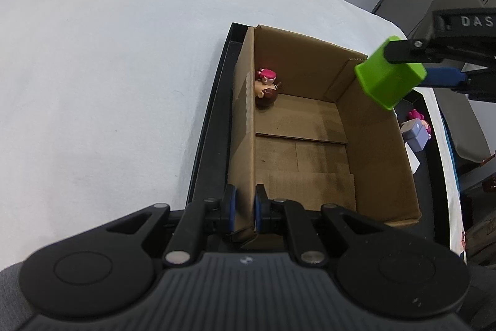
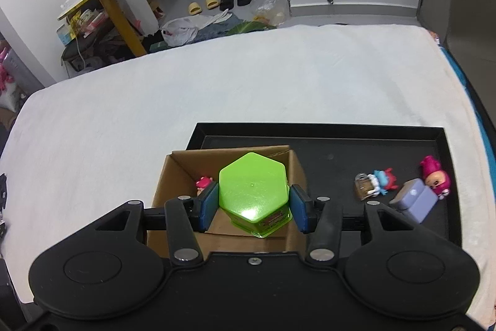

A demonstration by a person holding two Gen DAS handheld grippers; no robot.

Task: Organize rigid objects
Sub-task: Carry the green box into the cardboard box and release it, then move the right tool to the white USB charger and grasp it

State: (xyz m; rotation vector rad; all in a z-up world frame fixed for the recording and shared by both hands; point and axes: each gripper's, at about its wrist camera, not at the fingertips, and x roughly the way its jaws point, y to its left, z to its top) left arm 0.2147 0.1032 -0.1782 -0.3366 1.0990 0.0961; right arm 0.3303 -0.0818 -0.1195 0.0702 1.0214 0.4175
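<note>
One readable marking, "DAS", sits on the right hand-held gripper (image 1: 400, 76).

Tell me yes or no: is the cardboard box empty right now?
No, a small pink-haired toy figure already lies in the far corner of the cardboard box, seen from the left wrist.

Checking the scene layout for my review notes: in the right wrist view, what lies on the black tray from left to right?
Cardboard box → green hexagonal container held over it → small blue-and-red figurine → purple block → pink figurine.
</note>
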